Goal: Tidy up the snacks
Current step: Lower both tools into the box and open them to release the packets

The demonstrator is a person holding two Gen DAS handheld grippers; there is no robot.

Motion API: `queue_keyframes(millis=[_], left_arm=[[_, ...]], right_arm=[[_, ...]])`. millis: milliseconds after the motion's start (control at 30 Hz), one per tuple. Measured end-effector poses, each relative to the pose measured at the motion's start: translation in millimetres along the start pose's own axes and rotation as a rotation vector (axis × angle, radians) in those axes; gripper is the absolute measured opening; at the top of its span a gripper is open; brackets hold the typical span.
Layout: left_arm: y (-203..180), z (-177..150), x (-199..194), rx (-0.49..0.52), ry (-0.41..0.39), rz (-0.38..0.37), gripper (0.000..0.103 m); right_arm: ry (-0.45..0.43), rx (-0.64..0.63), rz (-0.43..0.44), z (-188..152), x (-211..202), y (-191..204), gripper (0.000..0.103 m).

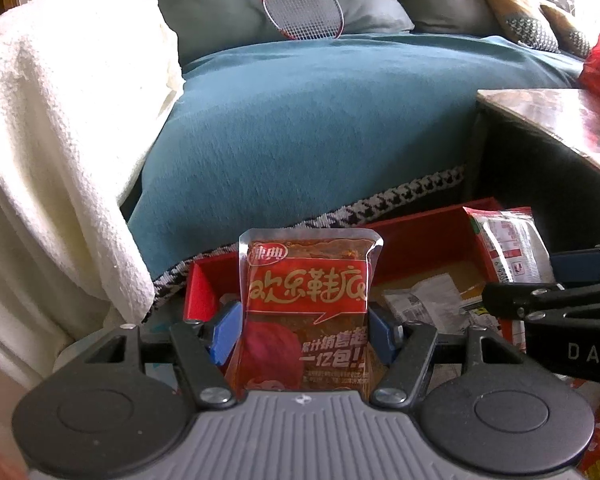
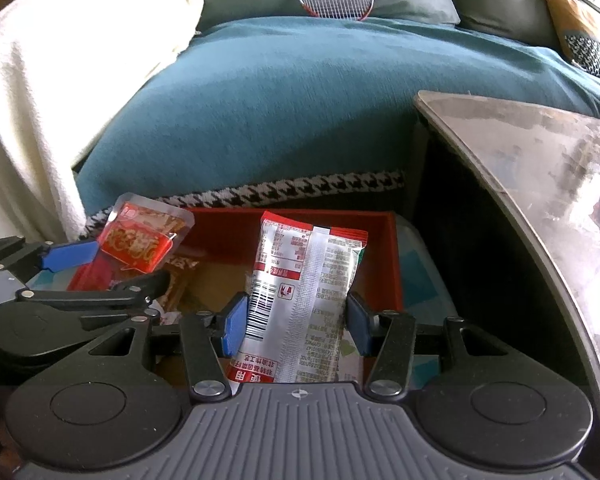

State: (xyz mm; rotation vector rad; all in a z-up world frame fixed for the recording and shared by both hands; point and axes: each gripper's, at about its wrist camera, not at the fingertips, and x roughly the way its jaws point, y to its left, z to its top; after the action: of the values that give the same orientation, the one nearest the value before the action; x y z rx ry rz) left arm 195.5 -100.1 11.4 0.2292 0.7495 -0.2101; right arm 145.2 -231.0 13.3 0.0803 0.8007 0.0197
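Packets (image 1: 306, 308) (image 2: 300, 304) upright, long axes vertical

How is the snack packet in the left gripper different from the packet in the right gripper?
The red spicy-strip packet is clear plastic, contents visible, printed front to camera; the silver packet is opaque, showing its back seam and barcode. The red one is squatter, the silver longer. Both stand upright, clamped between blue pads, above the red box.
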Motion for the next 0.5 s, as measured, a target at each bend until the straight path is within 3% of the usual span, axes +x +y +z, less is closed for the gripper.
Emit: queue_keyframes(millis=[500], left_arm=[[-1,-3,13,0.006,0.026,0.007,0.060]], right_arm=[[0.029,0.002,-0.018,-3,15,-1,0.060]])
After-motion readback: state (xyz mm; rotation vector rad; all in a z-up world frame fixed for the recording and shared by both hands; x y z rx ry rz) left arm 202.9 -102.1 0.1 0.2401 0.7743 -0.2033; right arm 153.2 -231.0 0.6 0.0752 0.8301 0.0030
